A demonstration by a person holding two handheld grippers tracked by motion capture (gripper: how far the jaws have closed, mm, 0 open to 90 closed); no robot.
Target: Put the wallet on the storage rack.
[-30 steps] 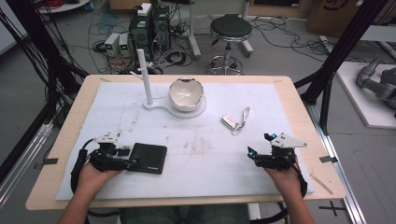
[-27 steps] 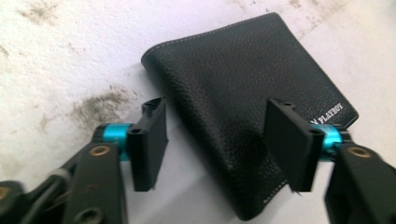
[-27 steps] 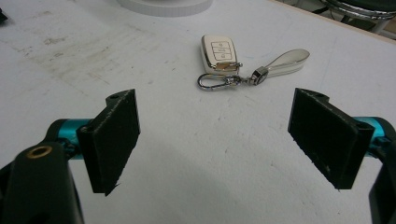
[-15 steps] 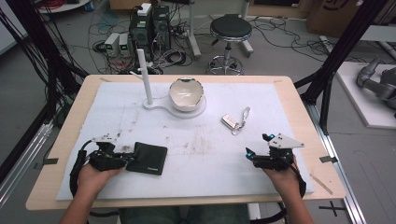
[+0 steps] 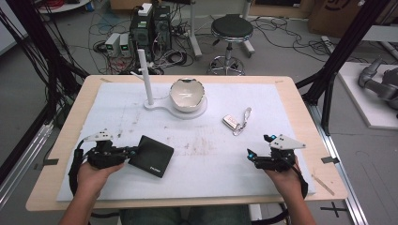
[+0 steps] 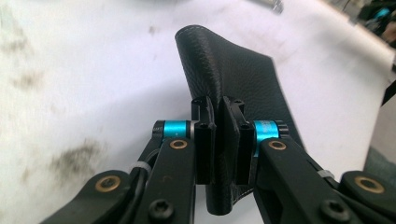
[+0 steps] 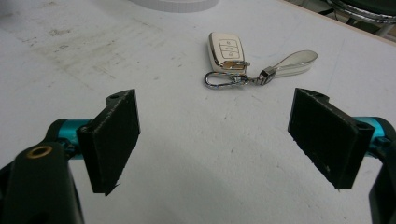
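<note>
The left gripper was seen clamped on the near edge of a black leather wallet, its 2 jaws pressed against the leather from either side; the wallet lay on the white mat at the table's near left. The right gripper was held at the near right with its jaws spread wide and nothing between them. A white key fob with a strap was seen on the mat ahead of it, well apart. A white bowl was seated on a stand beside an upright post farther back.
</note>
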